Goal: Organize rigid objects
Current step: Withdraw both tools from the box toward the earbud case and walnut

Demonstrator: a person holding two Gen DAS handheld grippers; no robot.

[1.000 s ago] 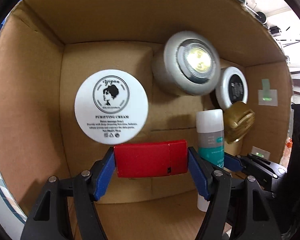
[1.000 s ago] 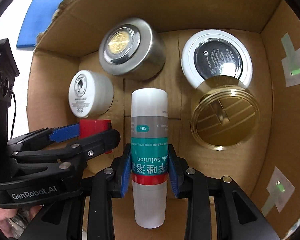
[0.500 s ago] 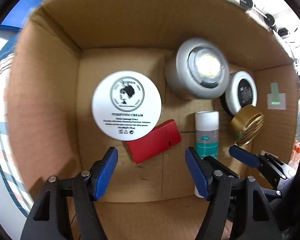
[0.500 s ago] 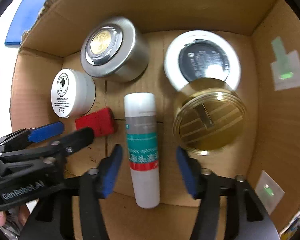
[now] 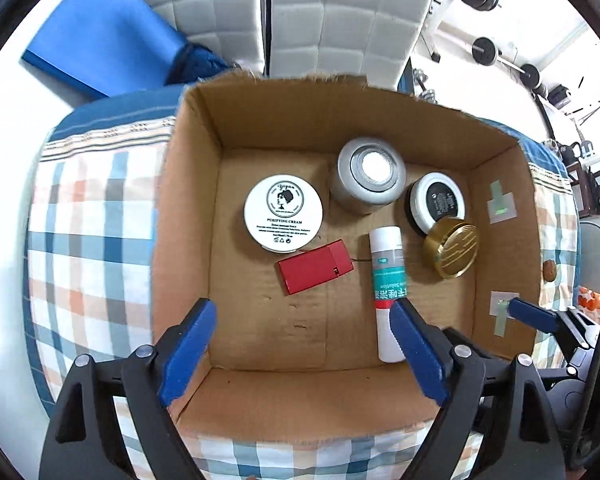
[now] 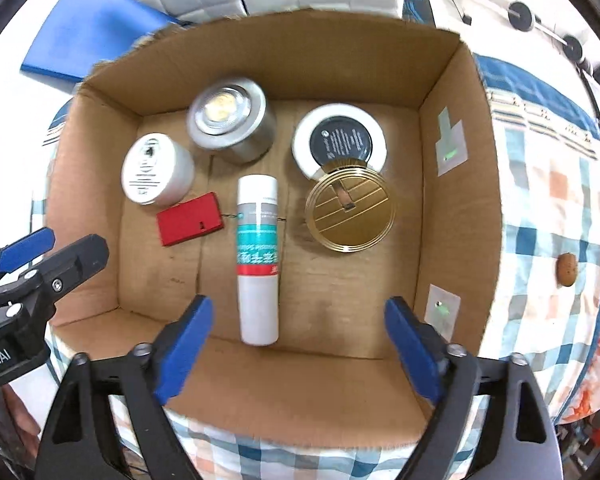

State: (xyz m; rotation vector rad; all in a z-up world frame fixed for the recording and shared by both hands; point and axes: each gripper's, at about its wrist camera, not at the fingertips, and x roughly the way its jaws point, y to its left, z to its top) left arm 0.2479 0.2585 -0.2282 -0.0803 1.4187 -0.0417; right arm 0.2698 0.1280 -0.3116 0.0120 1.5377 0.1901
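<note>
An open cardboard box point(image 5: 188, 208) point(image 6: 452, 208) holds several items. A red box point(image 5: 314, 267) point(image 6: 190, 224) lies flat beside a white bottle with a teal label point(image 5: 388, 288) point(image 6: 258, 256). A white cream jar point(image 5: 283, 210) point(image 6: 154, 170), a silver tin point(image 5: 366, 176) point(image 6: 230, 120), a black-and-white jar point(image 5: 438, 204) point(image 6: 340, 140) and a gold lid point(image 5: 452, 248) point(image 6: 350, 212) sit behind them. My left gripper point(image 5: 300, 352) is open and empty above the box's near edge. My right gripper point(image 6: 296, 348) is open and empty, also above the near edge.
The box rests on a checked blue, orange and white cloth point(image 5: 88, 240) point(image 6: 548, 208). A blue folder point(image 5: 100, 28) point(image 6: 88, 36) and a grey padded panel point(image 5: 340, 20) lie behind. A small brown object point(image 6: 567, 269) lies on the cloth at right.
Both grippers opened, leaving the red box and the bottle on the box floor, then drew back up and out of the box.
</note>
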